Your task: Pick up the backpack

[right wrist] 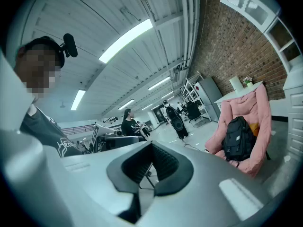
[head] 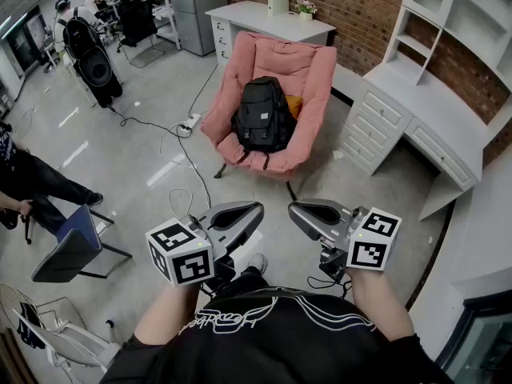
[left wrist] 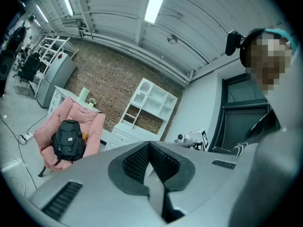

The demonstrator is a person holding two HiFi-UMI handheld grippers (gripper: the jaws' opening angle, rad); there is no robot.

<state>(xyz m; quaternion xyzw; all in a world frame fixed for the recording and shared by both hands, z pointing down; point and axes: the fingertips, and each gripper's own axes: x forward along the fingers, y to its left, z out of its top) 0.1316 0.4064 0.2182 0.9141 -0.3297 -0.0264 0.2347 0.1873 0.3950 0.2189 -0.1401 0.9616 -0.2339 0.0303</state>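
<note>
Although the task called for picking up the backpack [head: 262, 117], no part of the lift was done at this moment. The backpack, black, stood upright against the back cushion of the pink chair [head: 308, 70] in the upper centre of the head view, untouched and well apart from both tools. The left gripper [head: 256, 210] and the right gripper [head: 294, 209] were held side by side in the lower centre of that view, over bare floor [head: 144, 158], with their tips pointing toward the chair. Each gripper view showed its own ribbed pads closed together with nothing between them, so both claws were shut and empty. The left gripper view placed the backpack at lower left, and the right gripper view placed it at centre right, distant in both. By this reading, the whole sequence was left: approach the chair, open a claw, close it on the backpack, and lift the backpack clear of the seat.
</note>
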